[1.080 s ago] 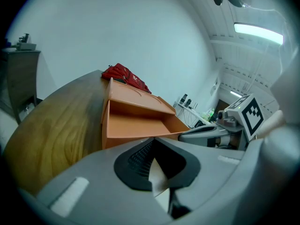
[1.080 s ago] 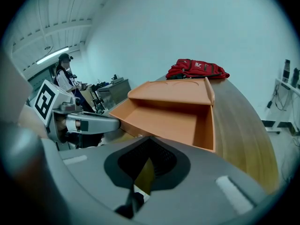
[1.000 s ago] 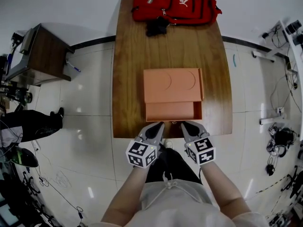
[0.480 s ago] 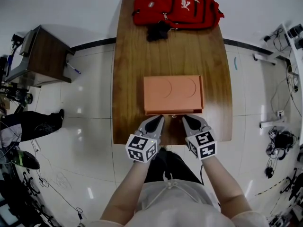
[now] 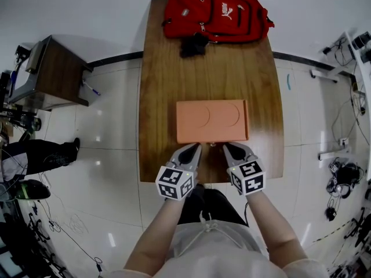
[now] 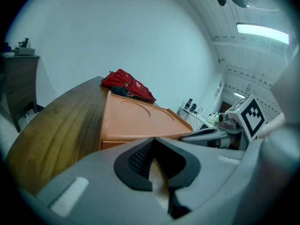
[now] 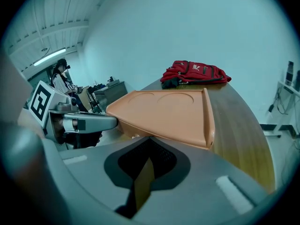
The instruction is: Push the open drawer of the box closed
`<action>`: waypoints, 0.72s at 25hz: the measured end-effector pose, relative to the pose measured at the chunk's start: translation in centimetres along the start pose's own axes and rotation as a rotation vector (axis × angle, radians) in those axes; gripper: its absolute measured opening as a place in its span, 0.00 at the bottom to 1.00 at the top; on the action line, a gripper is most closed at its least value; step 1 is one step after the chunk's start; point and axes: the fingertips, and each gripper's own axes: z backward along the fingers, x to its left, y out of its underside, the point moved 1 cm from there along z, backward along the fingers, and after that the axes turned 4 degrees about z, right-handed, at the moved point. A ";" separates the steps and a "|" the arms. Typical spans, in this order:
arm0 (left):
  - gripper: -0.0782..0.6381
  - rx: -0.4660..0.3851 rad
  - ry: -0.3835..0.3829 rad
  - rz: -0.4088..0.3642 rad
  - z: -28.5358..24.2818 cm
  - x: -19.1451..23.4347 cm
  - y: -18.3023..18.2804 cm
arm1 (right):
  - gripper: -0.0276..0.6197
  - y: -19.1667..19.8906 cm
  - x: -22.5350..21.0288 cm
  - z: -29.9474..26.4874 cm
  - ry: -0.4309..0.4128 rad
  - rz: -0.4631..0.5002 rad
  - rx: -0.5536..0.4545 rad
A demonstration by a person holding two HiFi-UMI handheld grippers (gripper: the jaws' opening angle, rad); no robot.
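Drawer front no longer juts toward the person: a second ago it stood well out of the box, half a second ago only a sliver showed, and now the near face reads as flush.

- Task object: flat orange plastic box [image 5: 211, 120] with two round recesses in its lid. It sits in the middle of the long brown wooden counter [image 5: 156, 68], nearer the person's end.
- Its orange drawer [image 6: 115, 144] is on the side facing the person and is pushed in.
- Left gripper [image 5: 189, 153]: grey jaws pressed together with nothing between them, tip at the left half of the drawer face.
- Right gripper [image 5: 234, 151]: jaws likewise pressed together and empty, tip at the right half.
- Contact: both tips look to be touching the face or just off it. From the head view I cannot say which.
- Red fabric backpack [image 5: 214, 11] lies at the far end of the counter, well apart from the box.

Step in hand: the end of the push. The closing looks essentially done.

Next move, as I judge it: a short, even press from both tips if any seam remains. Pressing one side harder could skew the drawer or slide the light box along the counter. After that, draw both grippers straight back toward the person.
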 end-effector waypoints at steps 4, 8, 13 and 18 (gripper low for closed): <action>0.12 -0.022 0.001 0.013 0.9 -0.5 -0.5 | 0.05 -0.5 0.5 1.0 -0.008 -0.011 -0.021; 0.12 -0.105 0.027 -0.042 3.7 -3.3 -3.1 | 0.05 -3.3 2.5 4.7 -0.031 0.090 -0.117; 0.12 -0.235 0.049 -0.239 9.1 -7.6 -7.8 | 0.05 -7.4 5.0 11.0 -0.051 0.117 -0.289; 0.12 -0.309 0.045 -0.324 14.0 -10.2 -8.9 | 0.05 -8.5 7.1 15.5 -0.043 0.186 -0.439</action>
